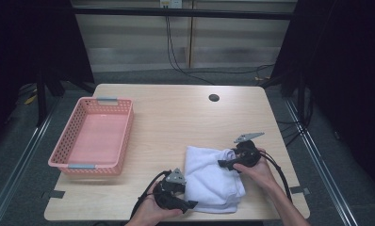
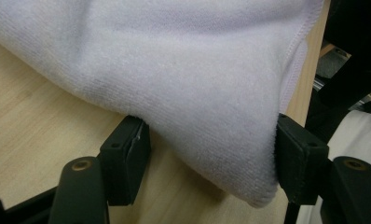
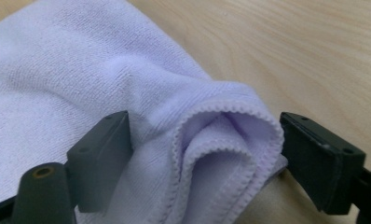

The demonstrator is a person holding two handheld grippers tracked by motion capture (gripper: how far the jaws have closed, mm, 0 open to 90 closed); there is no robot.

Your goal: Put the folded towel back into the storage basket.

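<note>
Folded towel (image 1: 213,179) corners are straddled by both claws, left claw (image 1: 191,204) at near corner, right claw (image 1: 222,164) at far edge, jaws wide, nothing gripped yet.

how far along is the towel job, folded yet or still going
Partly done: the white towel already lies in a folded bundle near the table's front edge. In hand: the left gripper brackets a corner and the right gripper brackets a layered hem, with both sets of jaws apart, not pinching. Left, probably: gripping it, perhaps another fold, and maybe moving it to the pink basket.
</note>
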